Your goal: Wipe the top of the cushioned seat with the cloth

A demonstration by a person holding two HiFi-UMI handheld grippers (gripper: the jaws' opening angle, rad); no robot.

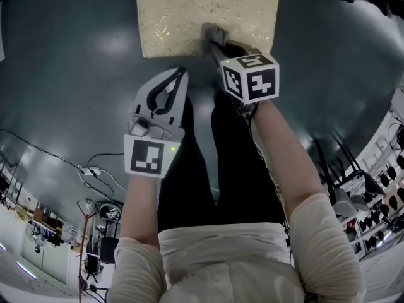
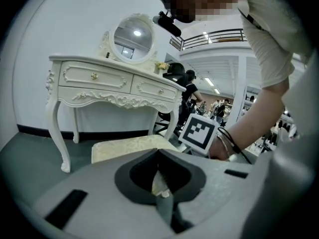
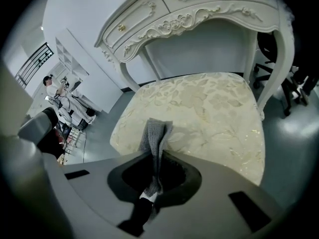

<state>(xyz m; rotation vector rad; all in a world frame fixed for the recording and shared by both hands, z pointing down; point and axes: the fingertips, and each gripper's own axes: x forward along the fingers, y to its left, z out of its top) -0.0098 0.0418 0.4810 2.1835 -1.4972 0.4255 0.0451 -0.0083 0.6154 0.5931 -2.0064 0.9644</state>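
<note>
1. The dark grey floor (image 1: 76,74) spreads all round. It has no part in the job.
2. A white dressing table (image 2: 114,81) stands past the stool, at the person's twelve o'clock.
3. The cushioned seat (image 1: 208,14) sits straight ahead of the person, pale with a leafy pattern. In the right gripper view the whole top (image 3: 209,108) looks alike. I see no wiped and unwiped parts, so I cannot say how much has been covered.
4. The person stands at the seat's six o'clock side, both arms reaching forward.
5. The right gripper (image 1: 213,40) reaches to the seat's near edge, at about one o'clock from the person. Its jaws are clamped on the cloth.
6. The left gripper (image 1: 178,77) hangs over the floor at about eleven o'clock, short of the seat. Its jaws are pressed together with nothing between them, and it seems to have no part in the wiping.
7. The grey cloth (image 3: 155,133) sticks out of the right jaws in a folded bunch over the seat's six o'clock edge. I cannot tell whether it presses on the fabric. I judge the grasp done, and most of the wiping towards twelve o'clock looks left to do.
</note>
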